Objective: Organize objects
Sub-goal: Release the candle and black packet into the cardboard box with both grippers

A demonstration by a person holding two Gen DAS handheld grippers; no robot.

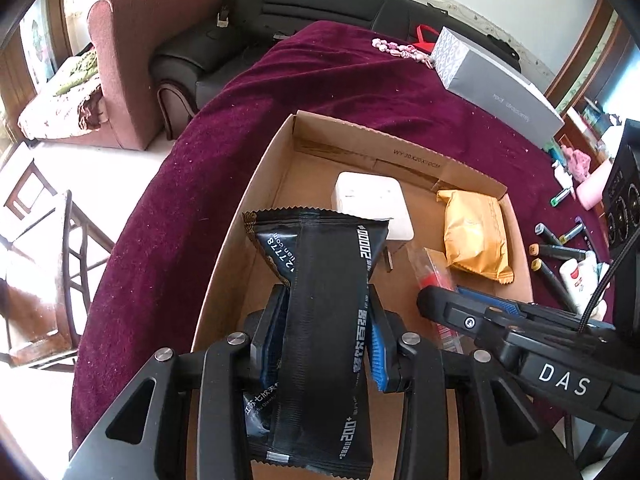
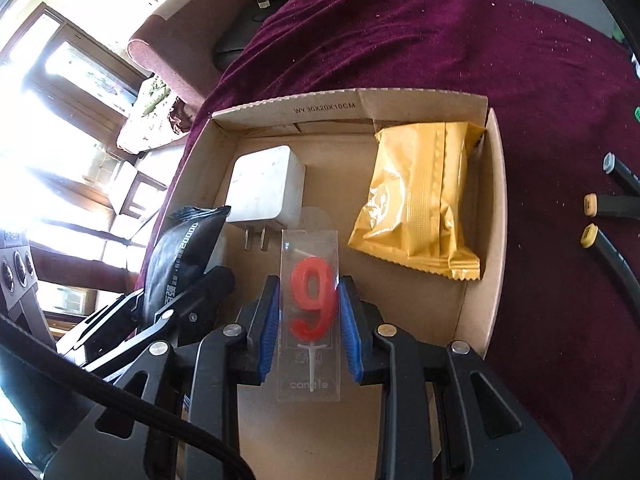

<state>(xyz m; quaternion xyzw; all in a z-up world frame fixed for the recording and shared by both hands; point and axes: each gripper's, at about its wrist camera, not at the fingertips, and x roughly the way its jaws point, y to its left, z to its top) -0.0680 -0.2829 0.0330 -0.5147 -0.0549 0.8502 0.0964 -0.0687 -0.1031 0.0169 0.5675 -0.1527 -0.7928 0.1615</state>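
Both claws hung over the cardboard box [image 2: 494, 216]: the left claw [image 1: 328, 320] held a black packet [image 1: 320, 300], the right claw [image 2: 308, 312] a "9" candle [image 2: 310, 296]. Next, each likely needed lowering into bare floor near the charger [image 2: 268, 188], then letting go

Home living room — black sofa [image 1: 320, 4], pink armchair [image 1: 132, 52], velvet-covered table [image 1: 340, 76]

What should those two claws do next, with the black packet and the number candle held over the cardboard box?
Probably lower both a little and let go. The left gripper pinches the black packet and the right gripper the candle pack, above bare floor of the cardboard box, near the charger and yellow packet.
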